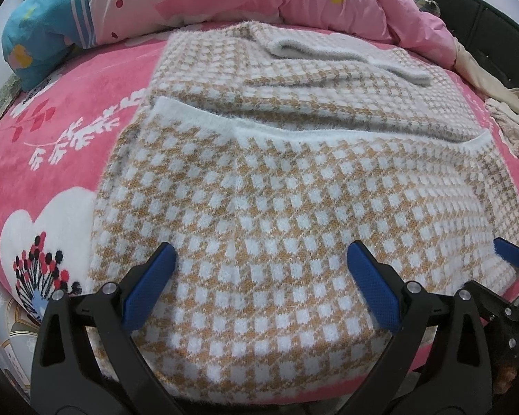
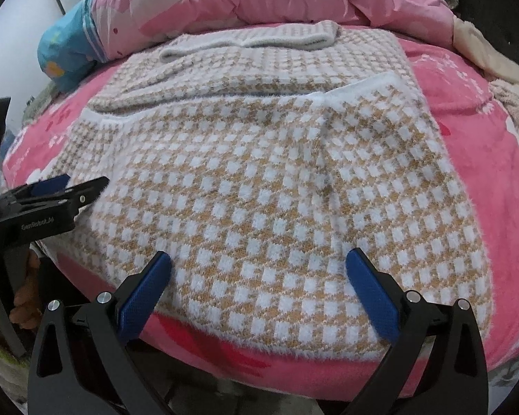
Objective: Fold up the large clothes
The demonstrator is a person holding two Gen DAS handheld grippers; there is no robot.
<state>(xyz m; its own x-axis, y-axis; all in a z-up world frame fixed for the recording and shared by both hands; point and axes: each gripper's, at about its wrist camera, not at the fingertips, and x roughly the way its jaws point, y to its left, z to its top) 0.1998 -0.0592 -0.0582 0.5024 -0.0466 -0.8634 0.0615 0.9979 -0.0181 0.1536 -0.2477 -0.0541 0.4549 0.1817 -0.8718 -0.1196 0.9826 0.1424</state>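
Both claws, left claw (image 1: pixel 261 259) and right claw (image 2: pixel 259 269), hang spread apart and empty over the near hem of the fuzzy tan-and-white checked knit sweater (image 2: pixel 259 173), which lies flat on the pink fleece bed cover (image 2: pixel 467 131).

Both grippers were side by side, pointing the same way: left gripper (image 1: pixel 261 259) and right gripper (image 2: pixel 257 268) each had jaws spread wide, holding nothing.
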